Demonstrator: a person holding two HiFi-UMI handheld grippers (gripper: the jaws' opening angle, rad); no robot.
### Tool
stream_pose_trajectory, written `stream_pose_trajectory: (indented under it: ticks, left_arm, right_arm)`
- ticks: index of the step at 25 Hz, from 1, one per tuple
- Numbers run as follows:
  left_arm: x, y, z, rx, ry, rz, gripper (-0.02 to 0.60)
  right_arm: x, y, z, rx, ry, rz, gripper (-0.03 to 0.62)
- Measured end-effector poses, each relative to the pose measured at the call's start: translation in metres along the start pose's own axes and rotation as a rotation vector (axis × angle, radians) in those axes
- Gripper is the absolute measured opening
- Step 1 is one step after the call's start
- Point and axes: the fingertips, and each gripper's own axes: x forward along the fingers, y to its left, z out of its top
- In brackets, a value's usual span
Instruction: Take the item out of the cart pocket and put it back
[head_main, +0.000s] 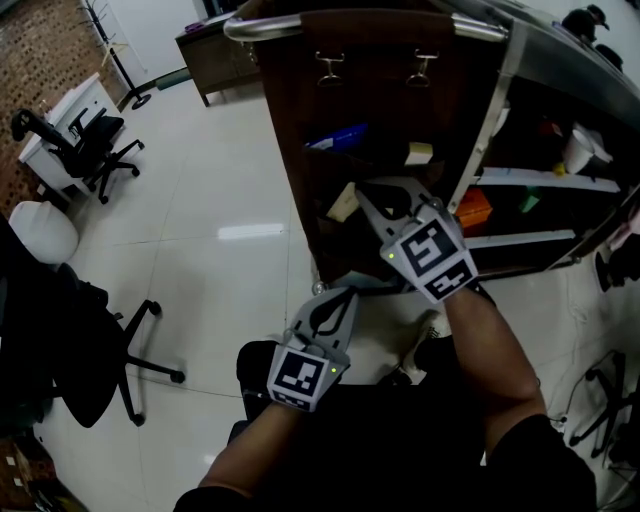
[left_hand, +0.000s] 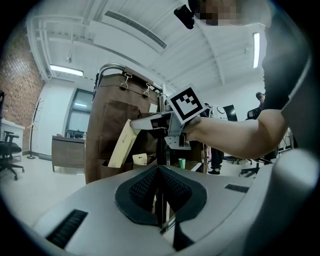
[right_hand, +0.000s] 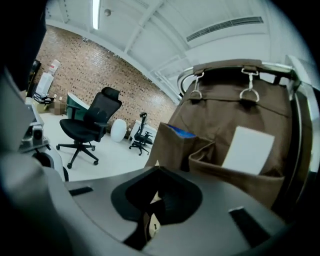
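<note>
Here, right hand-held gripper (head_main: 362, 192) clamps tan packet (left_hand: 121, 145), print illegible.

Right hand-held gripper (head_main: 365, 190) was held out ahead, tipped slightly down, jaws clamped on a tan packet (left_hand: 121, 144). Right forearm (head_main: 490, 340) was bare and stretched forward. Left hand-held gripper (head_main: 340, 295) sat lower, nearer the body, level, jaws together, nothing between. Left forearm (head_main: 250, 450) was tucked in close.
</note>
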Motion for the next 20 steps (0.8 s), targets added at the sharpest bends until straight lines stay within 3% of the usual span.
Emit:
stream_pose_trajectory:
  ticks: [11,20]
  left_arm:
    - [0.0,-0.001,-0.001,0.008,-0.005,0.001,0.0]
    - [-0.002,0.0,0.003,0.008,-0.025,0.01,0.0]
  right_arm:
    - [-0.075,-0.014,0.042,0.106,-0.18,-0.049,0.017]
    - [-0.137,-0.009,0.02,0.282,-0.221,-0.074,0.017]
